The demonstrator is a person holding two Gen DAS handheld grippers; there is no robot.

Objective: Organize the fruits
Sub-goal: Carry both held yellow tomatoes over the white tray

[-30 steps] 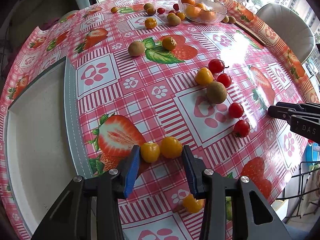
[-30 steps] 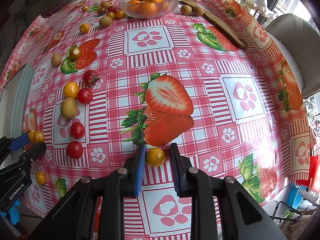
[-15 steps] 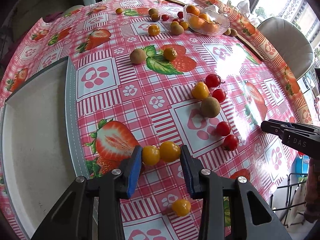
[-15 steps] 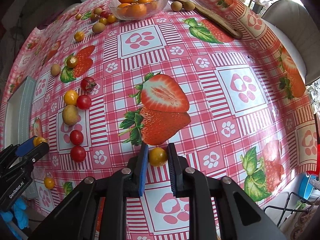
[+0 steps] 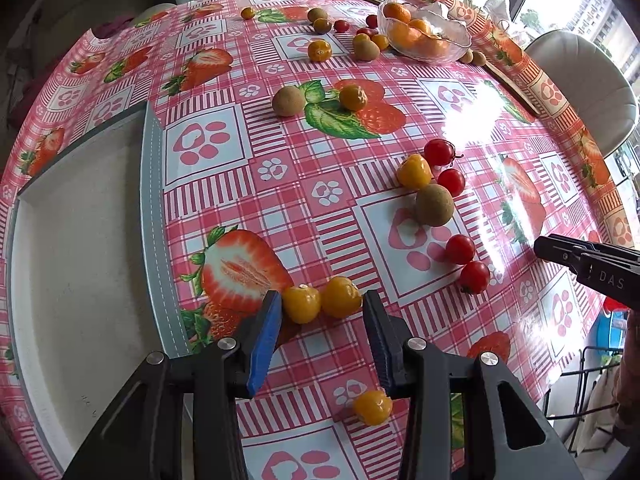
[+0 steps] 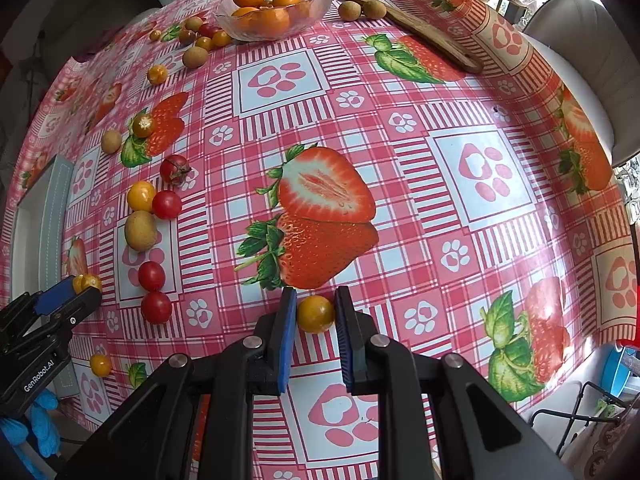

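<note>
My left gripper (image 5: 320,308) is open around two yellow tomatoes (image 5: 320,302) on the strawberry tablecloth, next to the grey tray (image 5: 154,240); the left one touches the blue pad. My right gripper (image 6: 316,308) is shut on a single yellow tomato (image 6: 315,314), held between both pads. Red tomatoes (image 5: 460,249), a kiwi (image 5: 434,205) and a yellow tomato (image 5: 414,171) lie in a line between the grippers. Another yellow tomato (image 5: 372,407) lies under the left gripper. A glass bowl of oranges (image 6: 276,10) stands at the far side.
More kiwis (image 5: 288,100), small oranges (image 5: 353,97) and tomatoes are scattered towards the bowl. A wooden utensil (image 6: 424,36) lies at the far right. A white chair (image 6: 588,60) stands beyond the table edge. The right gripper shows in the left wrist view (image 5: 580,260).
The right jaws have narrowed onto the yellow tomato. The left gripper has drawn back slightly with the two yellow tomatoes still between its jaws.
</note>
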